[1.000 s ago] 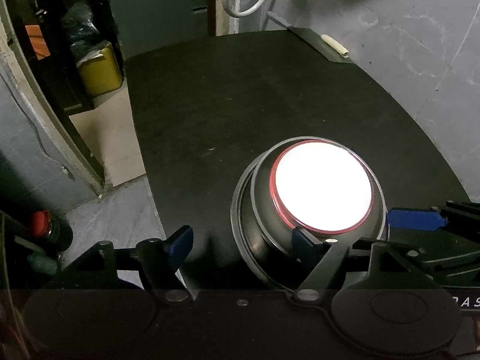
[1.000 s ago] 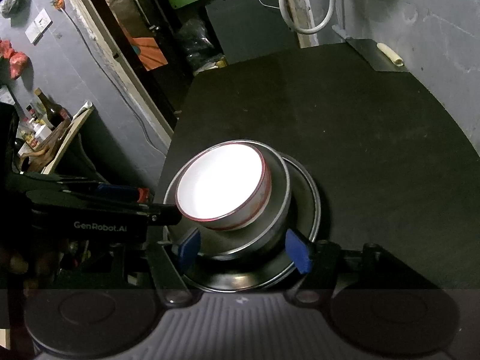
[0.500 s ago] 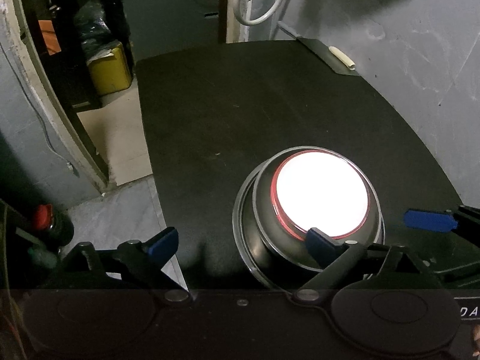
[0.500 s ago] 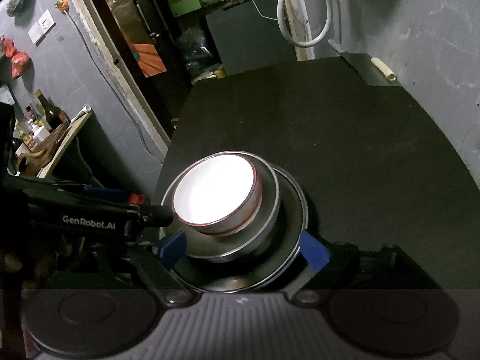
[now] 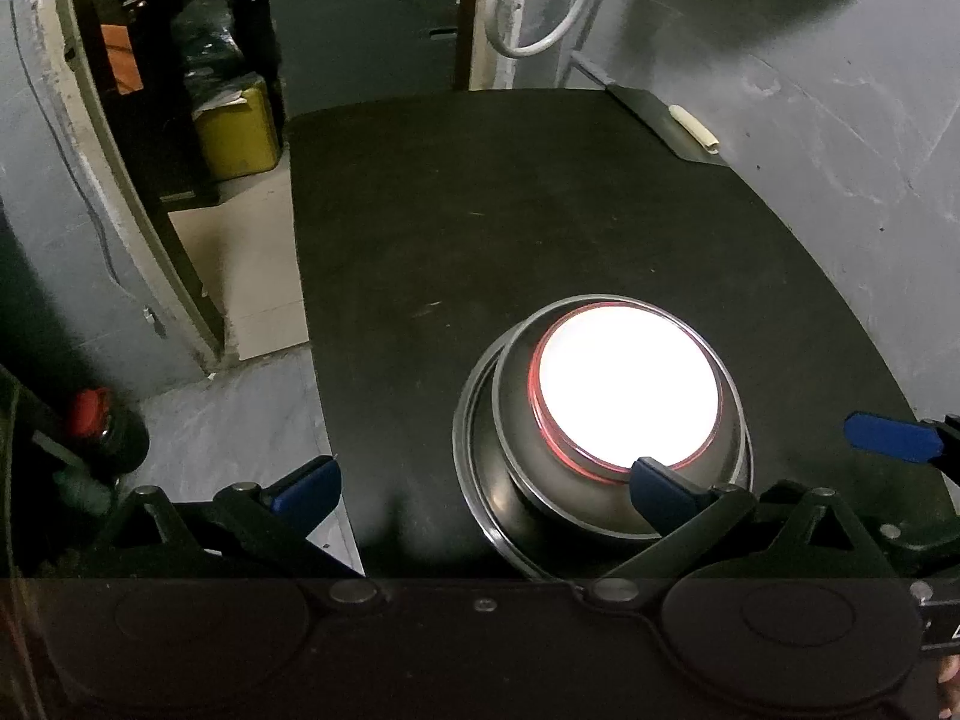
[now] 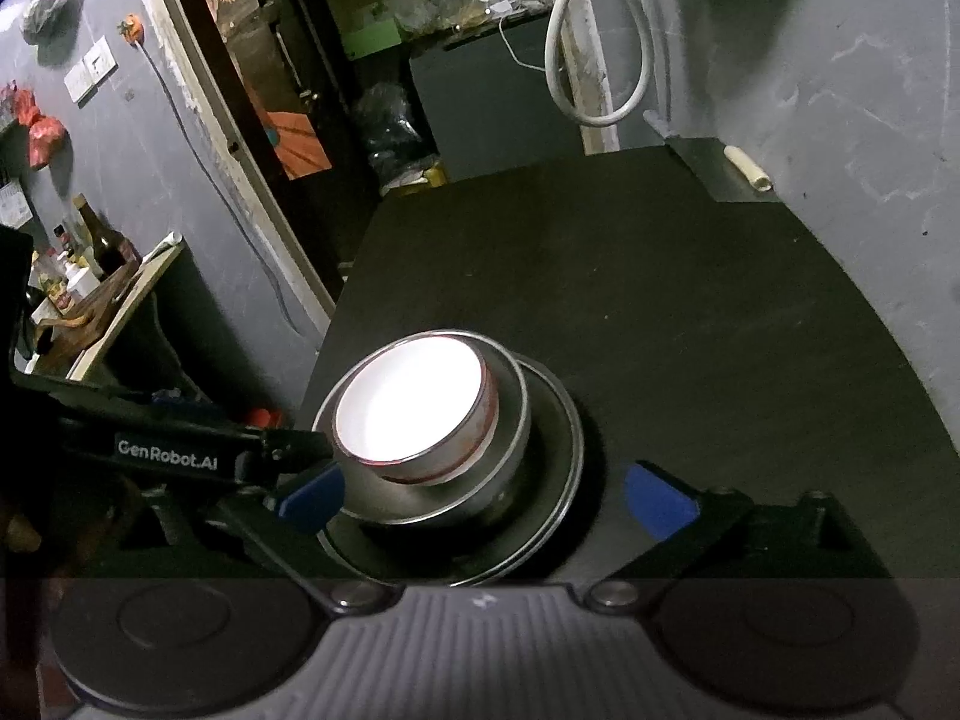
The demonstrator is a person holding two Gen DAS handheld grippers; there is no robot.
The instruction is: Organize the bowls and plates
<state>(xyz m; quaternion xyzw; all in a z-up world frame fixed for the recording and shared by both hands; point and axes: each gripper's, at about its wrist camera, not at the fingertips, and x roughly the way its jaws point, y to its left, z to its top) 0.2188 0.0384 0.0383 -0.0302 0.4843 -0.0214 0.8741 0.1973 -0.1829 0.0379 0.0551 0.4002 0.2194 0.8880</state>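
A white bowl with a red rim sits inside a steel bowl, which rests on a steel plate near the front edge of the black table. The same stack shows in the right wrist view: white bowl, steel bowl, plate. My left gripper is open and empty, its right fingertip in front of the stack. My right gripper is open and empty, its jaws wide on either side of the stack, held back from it.
A small pale roll lies on a dark tray at the table's far right corner. A grey wall runs along the right. A white hose hangs behind the table. A yellow canister stands on the floor at the left.
Both grippers have opened wider and drawn back from the stack. The stack of bowls and plate stays where it was.
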